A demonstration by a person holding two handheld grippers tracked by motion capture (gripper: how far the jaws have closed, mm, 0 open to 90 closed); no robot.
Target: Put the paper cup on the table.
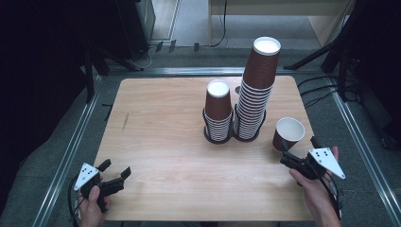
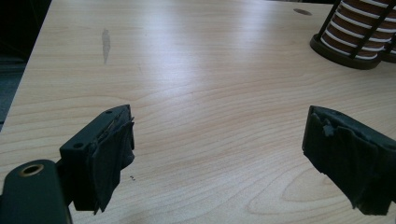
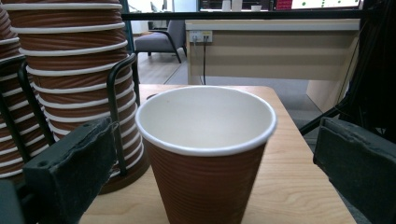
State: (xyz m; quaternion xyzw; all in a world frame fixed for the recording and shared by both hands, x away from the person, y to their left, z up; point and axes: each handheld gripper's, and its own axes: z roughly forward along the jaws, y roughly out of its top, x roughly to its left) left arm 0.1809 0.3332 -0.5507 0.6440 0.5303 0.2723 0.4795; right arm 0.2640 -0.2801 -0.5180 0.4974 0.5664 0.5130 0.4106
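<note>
A single brown paper cup (image 1: 287, 134) with a white inside stands upright near the table's right edge. My right gripper (image 1: 298, 149) is just behind it, held in a hand. In the right gripper view the cup (image 3: 205, 154) stands in the gap of the right gripper (image 3: 215, 130), whose jaws are wide apart, and neither pad touches it. Left of it, two stacks of the same cups sit in black wire holders: a short stack (image 1: 218, 111) and a tall leaning stack (image 1: 255, 90). My left gripper (image 1: 116, 168) rests open at the front left corner, and the left gripper (image 2: 219, 126) has only bare wood between its jaws.
The wooden table (image 1: 165, 132) has a dark streak (image 2: 106, 44) at its left. The tall stack's holder (image 3: 119, 98) stands close to the left of the single cup. Metal rails (image 1: 71, 146) run along the table's sides, with cables and stands on the floor beyond.
</note>
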